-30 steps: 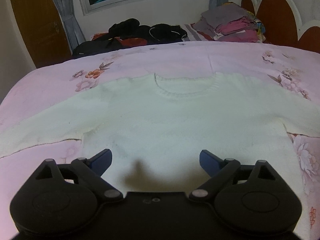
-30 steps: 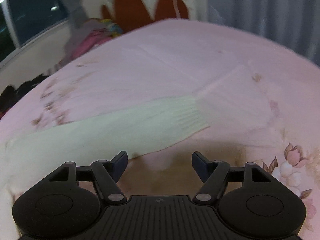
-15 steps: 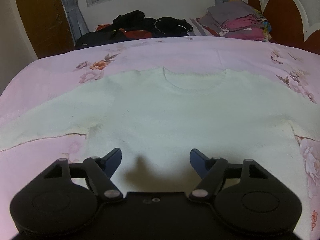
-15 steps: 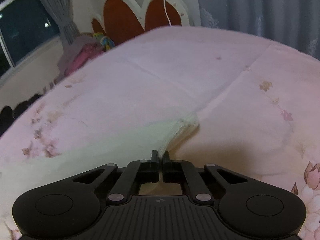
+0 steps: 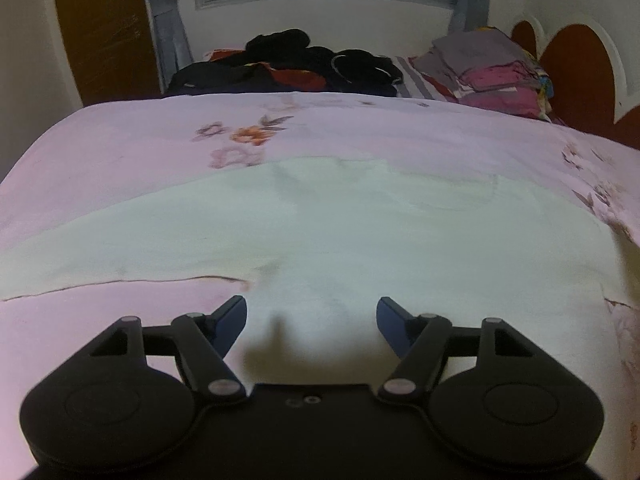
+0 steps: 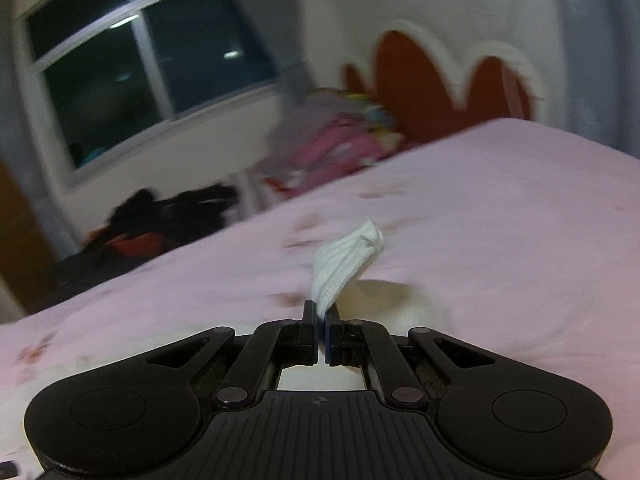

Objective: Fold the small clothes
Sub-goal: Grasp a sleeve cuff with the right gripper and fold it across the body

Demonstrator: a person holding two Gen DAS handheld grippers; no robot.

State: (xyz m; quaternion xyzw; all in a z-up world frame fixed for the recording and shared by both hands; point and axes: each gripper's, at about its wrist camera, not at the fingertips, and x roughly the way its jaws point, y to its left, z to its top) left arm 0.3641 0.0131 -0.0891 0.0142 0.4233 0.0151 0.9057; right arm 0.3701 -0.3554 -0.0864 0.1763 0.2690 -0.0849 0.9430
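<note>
While a white sweater lies flat on the pink bedspread, the left gripper hovers above its lower body with jaws apart and nothing between them. The right gripper has its jaws clamped together on the sweater's ribbed cuff, which sticks up past the fingertips, raised off the bed.

sweater: pale knit, ribbed cuff | bedsheet: smooth printed cloth
</note>
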